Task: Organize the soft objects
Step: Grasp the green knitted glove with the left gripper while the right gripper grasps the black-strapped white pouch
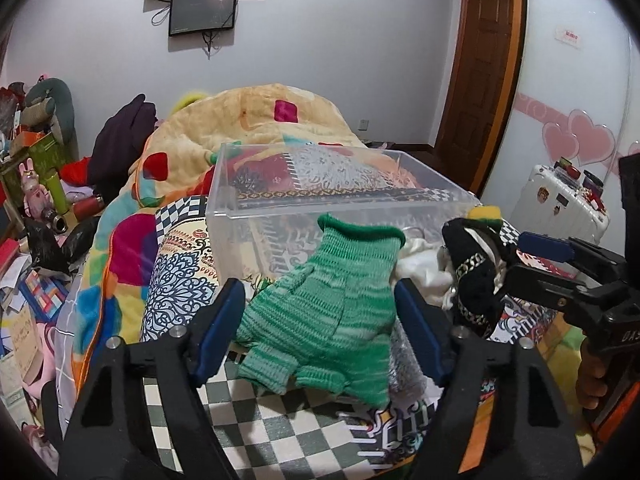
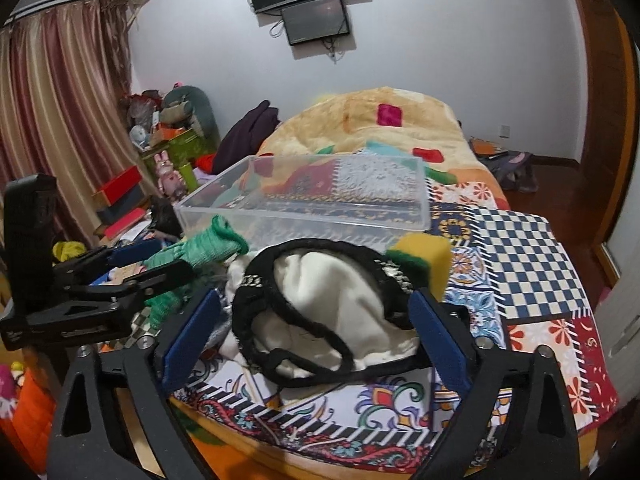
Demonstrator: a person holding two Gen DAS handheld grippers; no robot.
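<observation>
Green glove point(image 1: 320, 312) on the bed point(image 2: 524, 240), between the wide-spread left gripper point(image 1: 320, 320) fingers. Black-and-white hat point(image 2: 328, 304) just beside, between the spread right gripper point(image 2: 316, 332) fingers. Yellow sponge point(image 2: 424, 256) touching the hat. Clear box point(image 2: 304, 204) behind.

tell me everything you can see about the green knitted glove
The green knitted glove is a ribbed knit in mottled light and dark green, with a rolled darker cuff at the far end and short stubby fingers pointing toward the camera. It lies limp on the patterned bedspread, cuff resting against the clear plastic box, beside a white cloth. It sits between the open fingers of the left hand-held gripper, not yet clamped.
</observation>
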